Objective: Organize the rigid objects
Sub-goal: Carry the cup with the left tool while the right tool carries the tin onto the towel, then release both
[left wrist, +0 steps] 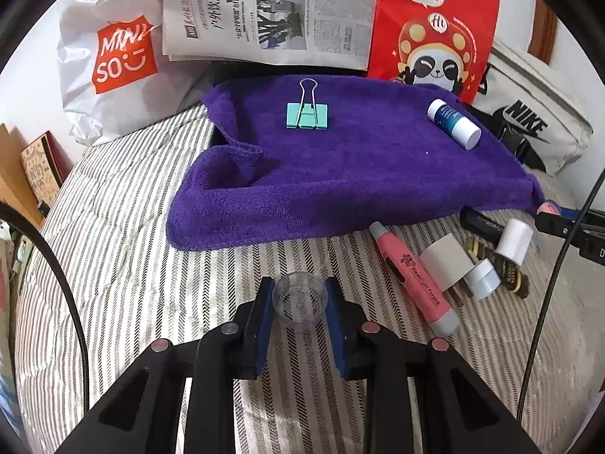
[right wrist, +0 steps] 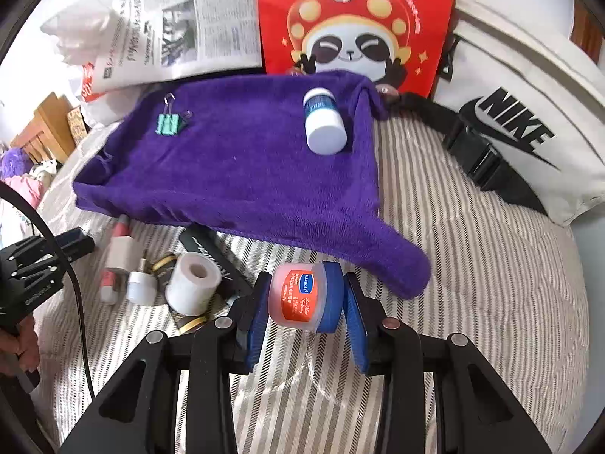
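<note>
Holding a clear cup point(left wrist: 300, 304) between its pads, the left tool point(left wrist: 300, 302) is above the striped bed point(left wrist: 124, 249), near the purple towel point(left wrist: 340, 174). The right tool point(right wrist: 307, 299) grips a small jar point(right wrist: 302, 300) with a blue lid, just before the towel edge. On the towel lie a green clip point(left wrist: 307, 114) and a white bottle point(left wrist: 453, 123), well apart.

A towel point(left wrist: 340, 174) lies on the bedcover point(left wrist: 124, 249). On the towel, a binder clip point(left wrist: 307, 113) sits toward its far left and a bottle point(left wrist: 453, 123) lies toward its far right. Behind the towel stand a newspaper point(left wrist: 272, 11) and a paper bag point(left wrist: 431, 26). Before the towel's near right corner lie a pen-shaped tube point(left wrist: 414, 272) and a tape roll point(right wrist: 193, 282).
</note>
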A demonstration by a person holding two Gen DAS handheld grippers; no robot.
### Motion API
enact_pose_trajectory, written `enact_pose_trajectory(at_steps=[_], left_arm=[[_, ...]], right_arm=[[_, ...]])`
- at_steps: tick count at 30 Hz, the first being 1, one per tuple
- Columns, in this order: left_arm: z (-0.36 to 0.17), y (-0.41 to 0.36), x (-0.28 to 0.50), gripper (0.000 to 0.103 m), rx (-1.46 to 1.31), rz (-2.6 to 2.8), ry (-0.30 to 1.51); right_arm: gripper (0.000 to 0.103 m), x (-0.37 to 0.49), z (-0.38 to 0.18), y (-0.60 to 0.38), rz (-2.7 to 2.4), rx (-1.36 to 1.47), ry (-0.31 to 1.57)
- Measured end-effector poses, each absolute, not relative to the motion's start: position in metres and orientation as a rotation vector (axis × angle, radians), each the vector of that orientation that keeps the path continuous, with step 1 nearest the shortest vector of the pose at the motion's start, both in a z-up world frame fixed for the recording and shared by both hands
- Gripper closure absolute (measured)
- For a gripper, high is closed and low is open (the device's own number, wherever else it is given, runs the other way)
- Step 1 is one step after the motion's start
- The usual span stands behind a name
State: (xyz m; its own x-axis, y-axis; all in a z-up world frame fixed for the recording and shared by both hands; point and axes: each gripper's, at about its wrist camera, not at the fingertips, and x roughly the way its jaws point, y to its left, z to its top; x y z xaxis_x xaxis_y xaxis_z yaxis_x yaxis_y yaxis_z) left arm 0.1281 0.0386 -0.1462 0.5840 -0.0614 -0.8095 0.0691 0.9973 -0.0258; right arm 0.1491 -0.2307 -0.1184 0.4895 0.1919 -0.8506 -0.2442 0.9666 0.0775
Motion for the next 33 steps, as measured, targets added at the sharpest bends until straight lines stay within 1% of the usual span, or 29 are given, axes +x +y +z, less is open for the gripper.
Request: enact_pose_trajectory(at_steps=[8,16,26,33], left_arm=[[-0.124,0.049,0.126,0.078,-0.037,-0.076,0.924],[-0.1,0.058,0.143,0.078,-0.072,-0.087,0.892],[-0.099,0.065,0.181,0.078,-0.113,-0.107,0.897],[-0.105,0.063,0.213,0.078,-0.147,-0.139,0.914]], right_arm=[[0.066,0.151,-0.101,-0.233,0.286,-0.035,0.995],[0.066,0.174,-0.09,-0.23,0.293,-0.021,0.972],[0.066,0.222,-0.097,-0.219,0.271,-0.033,1.004],[0.066,0.247,-0.119,-0.213,0.265,-0.042,1.062]])
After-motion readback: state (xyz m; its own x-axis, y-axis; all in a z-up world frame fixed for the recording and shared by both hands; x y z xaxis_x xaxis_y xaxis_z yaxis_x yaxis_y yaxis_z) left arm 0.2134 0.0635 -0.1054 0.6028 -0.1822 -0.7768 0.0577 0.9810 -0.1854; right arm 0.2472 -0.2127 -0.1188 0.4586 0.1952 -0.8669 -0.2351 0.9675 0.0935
